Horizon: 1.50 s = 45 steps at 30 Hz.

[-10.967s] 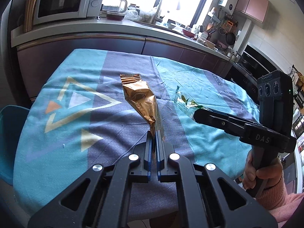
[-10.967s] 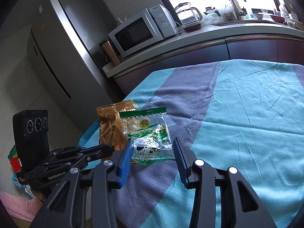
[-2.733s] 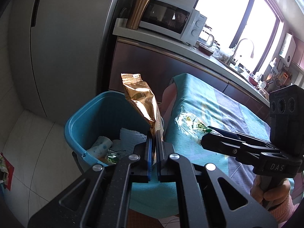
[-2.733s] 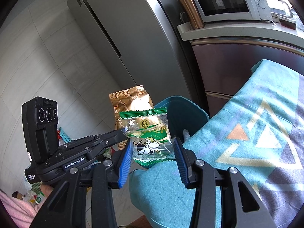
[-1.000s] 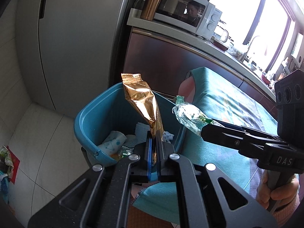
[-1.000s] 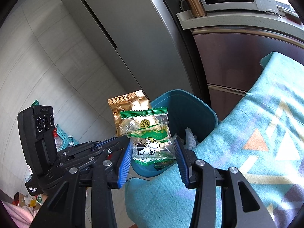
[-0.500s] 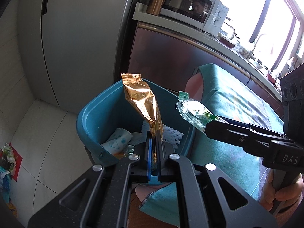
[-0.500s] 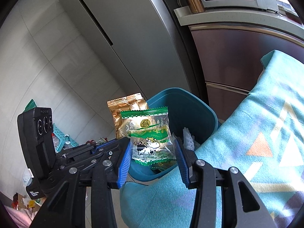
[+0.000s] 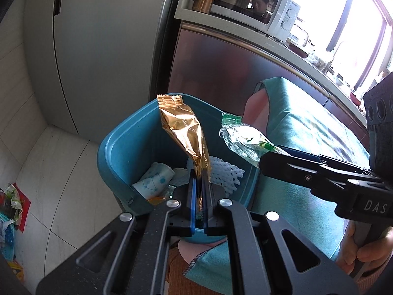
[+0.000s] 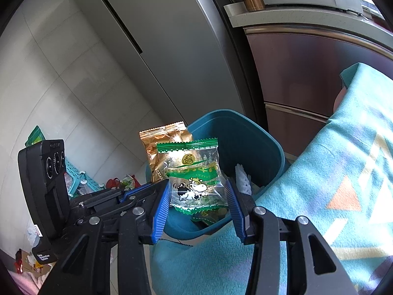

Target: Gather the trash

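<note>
My left gripper (image 9: pixel 199 186) is shut on the bottom edge of a gold foil wrapper (image 9: pixel 184 132), which stands up over the open blue bin (image 9: pixel 115 152). My right gripper (image 10: pixel 199 196) is shut on a clear green-edged wrapper with a cow print (image 10: pixel 194 174), its blue pads pressing both side edges. In the left wrist view that green wrapper (image 9: pixel 243 140) hangs over the bin's right rim, at the tip of the right gripper (image 9: pixel 270 152). The gold wrapper (image 10: pixel 164 145) shows behind the green one, and the bin (image 10: pixel 245 137) lies beneath both.
The bin holds white foam netting (image 9: pixel 223 174), a patterned paper cup (image 9: pixel 152 179) and small scraps. A table with a teal patterned cloth (image 10: pixel 343 172) borders the bin on the right. A fridge (image 9: pixel 105 49) and a counter with a microwave (image 9: pixel 255 5) stand behind. Loose clutter (image 9: pixel 9 206) lies on the tiled floor.
Both grippers have come closer over the bin, which now looms larger under the two wrappers. The grips on both wrappers are unchanged.
</note>
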{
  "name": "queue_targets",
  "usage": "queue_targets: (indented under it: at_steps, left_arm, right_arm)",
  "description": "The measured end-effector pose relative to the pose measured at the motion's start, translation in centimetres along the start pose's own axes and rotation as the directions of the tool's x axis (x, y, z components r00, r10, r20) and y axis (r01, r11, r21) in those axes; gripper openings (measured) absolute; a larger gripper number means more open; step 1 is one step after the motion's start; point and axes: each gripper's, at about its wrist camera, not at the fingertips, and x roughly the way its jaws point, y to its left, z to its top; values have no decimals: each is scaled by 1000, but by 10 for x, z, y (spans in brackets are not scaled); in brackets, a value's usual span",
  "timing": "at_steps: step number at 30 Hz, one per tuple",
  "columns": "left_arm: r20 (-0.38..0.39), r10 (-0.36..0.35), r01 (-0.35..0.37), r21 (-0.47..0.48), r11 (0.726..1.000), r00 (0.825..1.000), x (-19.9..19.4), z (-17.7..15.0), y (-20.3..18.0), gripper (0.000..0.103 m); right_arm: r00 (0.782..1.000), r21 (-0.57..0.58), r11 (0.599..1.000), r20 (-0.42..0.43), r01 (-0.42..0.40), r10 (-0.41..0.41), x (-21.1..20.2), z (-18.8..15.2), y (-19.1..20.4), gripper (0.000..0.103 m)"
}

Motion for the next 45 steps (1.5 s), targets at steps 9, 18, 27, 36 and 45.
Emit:
queue_targets:
  at_steps: [9, 18, 27, 36, 45]
  left_arm:
    - [-28, 6, -6, -18, 1000, 1000, 15, 1, 7, 8]
    - [-43, 17, -19, -42, 999, 999, 20, -8, 17, 16]
    - [92, -9, 5, 43, 999, 996, -24, -12, -9, 43]
    - [247, -42, 7, 141, 990, 968, -69, -29, -53, 95]
    - [375, -71, -10, 210, 978, 924, -106, -43, -108, 97]
  right_arm:
    - [999, -6, 999, -6, 37, -37, 9, 5, 6, 49]
    - [1000, -1, 1000, 7, 30, -30, 1, -5, 2, 55]
    - [990, -30, 996, 118, 81, -77, -47, -26, 2, 73]
    - [925, 2, 967, 294, 253, -242, -115, -67, -8, 93]
    - [795, 93, 903, 443, 419, -414, -172, -111, -20, 96]
